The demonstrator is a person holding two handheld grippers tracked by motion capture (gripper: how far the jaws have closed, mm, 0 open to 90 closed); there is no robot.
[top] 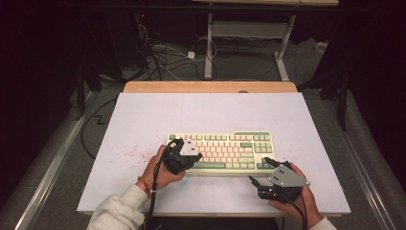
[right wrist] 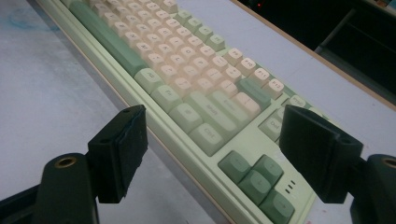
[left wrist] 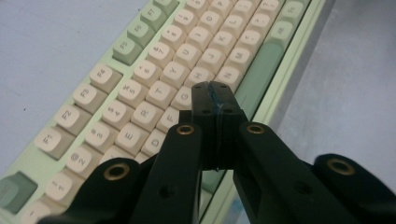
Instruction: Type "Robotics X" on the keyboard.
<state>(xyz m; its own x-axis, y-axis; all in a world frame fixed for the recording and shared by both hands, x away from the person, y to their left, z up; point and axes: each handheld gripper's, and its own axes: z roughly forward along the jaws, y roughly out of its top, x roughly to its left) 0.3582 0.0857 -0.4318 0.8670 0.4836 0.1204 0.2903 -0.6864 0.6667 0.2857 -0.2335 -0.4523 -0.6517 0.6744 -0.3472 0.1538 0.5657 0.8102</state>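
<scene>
Left gripper [left wrist: 213,93] clenched empty over keyboard [top: 225,143] — right gripper [right wrist: 212,154] spread wide, beside its corner

The high view looks down on the table [top: 143,120]; both gripper views sit close over the keyboard [top: 225,149].

Dark room. White table [top: 143,115] with wooden far edge [top: 210,86]. Grey floor [top: 249,67] behind, tangled cables [top: 158,57], white desk legs [top: 208,48]. Metal rail [top: 52,163] at left.
</scene>
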